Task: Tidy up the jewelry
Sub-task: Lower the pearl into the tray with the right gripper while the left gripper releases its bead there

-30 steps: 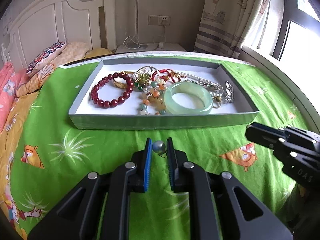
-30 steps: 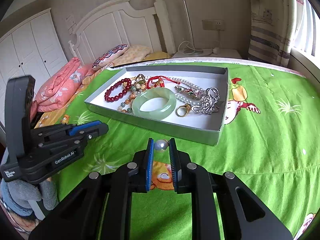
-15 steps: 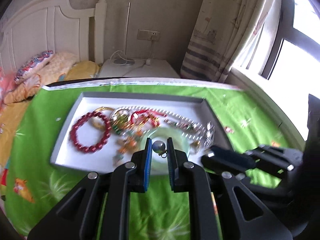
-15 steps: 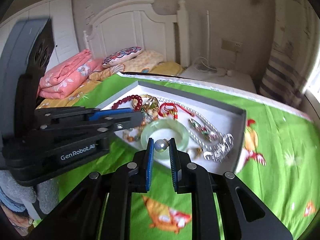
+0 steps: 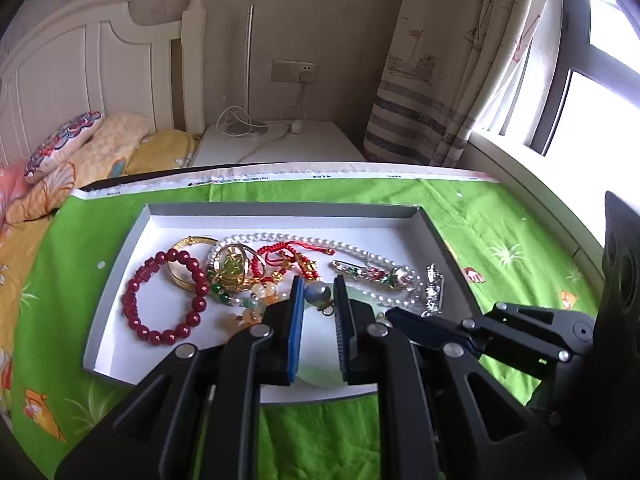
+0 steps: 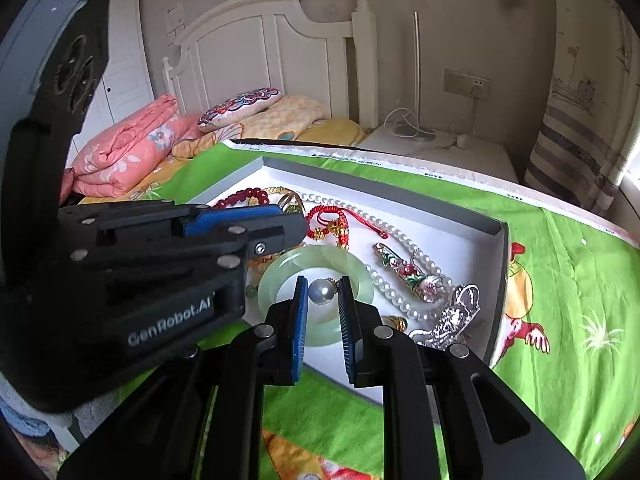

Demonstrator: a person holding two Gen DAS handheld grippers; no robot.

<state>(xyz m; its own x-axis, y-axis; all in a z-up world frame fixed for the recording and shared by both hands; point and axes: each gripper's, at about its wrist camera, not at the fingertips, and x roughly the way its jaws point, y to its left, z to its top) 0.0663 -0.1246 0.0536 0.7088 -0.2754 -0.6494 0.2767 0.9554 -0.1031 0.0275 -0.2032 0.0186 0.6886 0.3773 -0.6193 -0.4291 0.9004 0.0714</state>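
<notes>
Two pearl earrings, one tray – each of my grippers pinches one.

My left gripper (image 5: 318,298) clamps a pearl earring (image 5: 319,295); my right gripper (image 6: 323,294) clamps the second pearl earring (image 6: 322,291). Both hover over the grey tray (image 5: 280,211) – inside lie one jade bangle (image 6: 280,268), one red bead bracelet (image 5: 168,300), a pearl strand (image 5: 352,250) and tangled charms.

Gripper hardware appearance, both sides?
Both are matte black plastic with silver screws and blue ribbed pads on two flat fingers. The left gripper has white "GenRobot.AI" lettering on its side and a grey-blue camera housing, seen in the right wrist view. The right gripper matches. No cables visible.
</notes>
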